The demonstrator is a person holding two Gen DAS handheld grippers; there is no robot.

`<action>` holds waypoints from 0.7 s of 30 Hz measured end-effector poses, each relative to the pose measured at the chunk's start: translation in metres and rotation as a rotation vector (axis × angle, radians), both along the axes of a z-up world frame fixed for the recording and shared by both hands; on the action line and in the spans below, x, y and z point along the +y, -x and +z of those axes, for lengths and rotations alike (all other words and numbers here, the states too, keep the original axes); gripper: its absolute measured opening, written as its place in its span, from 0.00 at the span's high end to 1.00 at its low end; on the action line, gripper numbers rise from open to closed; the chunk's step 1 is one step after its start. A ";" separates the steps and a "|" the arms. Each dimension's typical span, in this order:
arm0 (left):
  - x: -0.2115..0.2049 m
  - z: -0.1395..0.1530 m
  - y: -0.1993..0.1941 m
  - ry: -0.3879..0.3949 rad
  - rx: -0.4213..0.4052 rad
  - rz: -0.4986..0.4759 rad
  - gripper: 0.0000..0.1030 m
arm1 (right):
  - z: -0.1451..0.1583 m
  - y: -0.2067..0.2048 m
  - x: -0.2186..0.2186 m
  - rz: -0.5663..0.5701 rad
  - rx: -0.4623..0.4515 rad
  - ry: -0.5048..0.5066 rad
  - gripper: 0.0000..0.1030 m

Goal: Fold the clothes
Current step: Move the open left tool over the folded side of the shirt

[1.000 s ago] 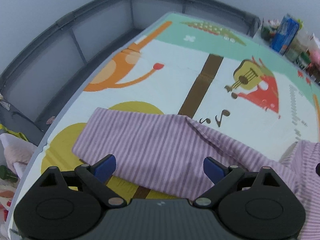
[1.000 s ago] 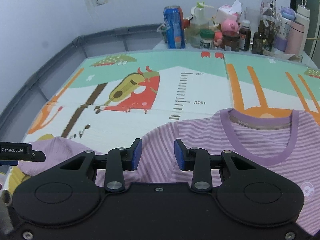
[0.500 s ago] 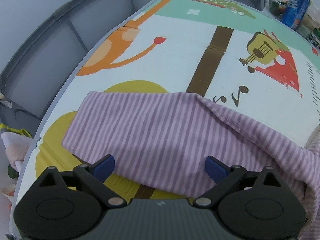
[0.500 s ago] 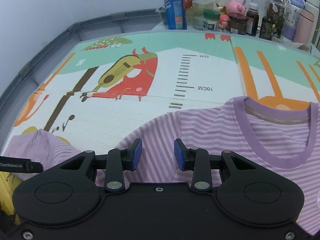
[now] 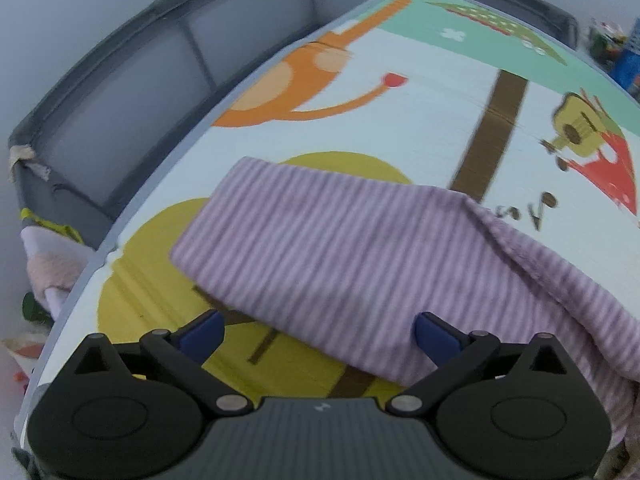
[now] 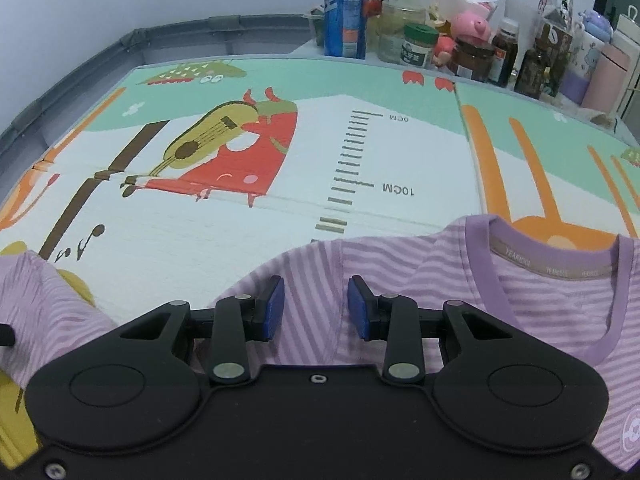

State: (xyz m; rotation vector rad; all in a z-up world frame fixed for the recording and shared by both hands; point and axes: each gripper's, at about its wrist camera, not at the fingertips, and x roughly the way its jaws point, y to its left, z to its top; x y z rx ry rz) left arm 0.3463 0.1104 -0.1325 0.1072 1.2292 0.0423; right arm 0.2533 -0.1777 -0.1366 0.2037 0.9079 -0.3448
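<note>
A purple-and-white striped T-shirt (image 6: pixel 540 308) lies face up on the cartoon play mat (image 6: pixel 240 232), its purple collar (image 6: pixel 552 264) pointing away from me. In the left wrist view its sleeve (image 5: pixel 340 248) spreads flat over a yellow patch of the mat (image 5: pixel 400 120). My left gripper (image 5: pixel 320 328) hovers over the sleeve's near hem with its jaws wide open and nothing pinched. My right gripper (image 6: pixel 316 306) stands partly open just above the shoulder seam, the fabric lying flat under the gap. The sleeve (image 6: pixel 36 292) also shows at the left of the right wrist view.
A grey fence panel (image 5: pixel 120 92) runs along the mat's left and far edges. Bottles, jars and a blue can (image 6: pixel 346 8) crowd the far side beyond the mat. A pink cloth (image 5: pixel 48 264) lies off the mat's left edge.
Both grippers have sunk closer to the shirt. The left one has moved in over the sleeve hem and its jaws have widened slightly; the right one's gap is unchanged.
</note>
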 end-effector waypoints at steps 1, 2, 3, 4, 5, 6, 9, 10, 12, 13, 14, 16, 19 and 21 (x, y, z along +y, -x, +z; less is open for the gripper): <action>0.003 0.000 0.000 -0.005 -0.002 0.009 0.00 | 0.000 -0.001 -0.001 -0.001 -0.001 0.002 0.67; 0.006 0.000 -0.001 -0.008 -0.002 0.022 0.00 | 0.000 -0.002 -0.001 -0.003 -0.002 0.005 0.67; 0.010 0.001 -0.001 -0.012 -0.003 0.036 0.00 | -0.001 -0.003 -0.001 -0.003 -0.001 0.008 0.67; 0.013 0.000 -0.002 -0.012 -0.002 0.049 0.00 | -0.001 -0.004 -0.002 -0.003 0.000 0.011 0.67; 0.017 0.000 -0.002 -0.010 0.000 0.063 0.00 | -0.001 -0.005 -0.002 -0.002 0.001 0.015 0.67; 0.020 0.000 -0.003 -0.010 0.001 0.075 0.00 | -0.002 -0.006 -0.002 -0.001 0.000 0.020 0.67; 0.027 0.001 -0.003 -0.011 0.004 0.104 0.00 | -0.002 -0.009 -0.003 -0.004 -0.002 0.027 0.66; 0.029 0.001 -0.004 -0.015 0.003 0.112 0.00 | -0.003 -0.009 -0.004 -0.005 -0.002 0.028 0.66; 0.030 0.001 -0.003 -0.017 0.002 0.125 0.00 | -0.003 -0.011 -0.005 -0.007 -0.002 0.033 0.66; 0.031 0.001 -0.003 -0.020 0.000 0.132 0.00 | -0.003 -0.011 -0.006 -0.007 -0.002 0.034 0.65; 0.032 0.001 -0.003 -0.021 0.000 0.136 0.00 | -0.004 -0.012 -0.007 -0.006 -0.001 0.035 0.65; 0.032 0.000 -0.004 -0.015 0.004 0.142 0.00 | -0.004 -0.013 -0.009 -0.008 -0.001 0.034 0.63; 0.035 -0.001 -0.005 0.004 0.012 0.156 0.00 | -0.005 -0.016 -0.013 -0.014 -0.002 0.029 0.61; 0.038 -0.002 -0.007 0.022 0.018 0.169 0.00 | -0.005 -0.018 -0.016 -0.025 -0.002 0.033 0.61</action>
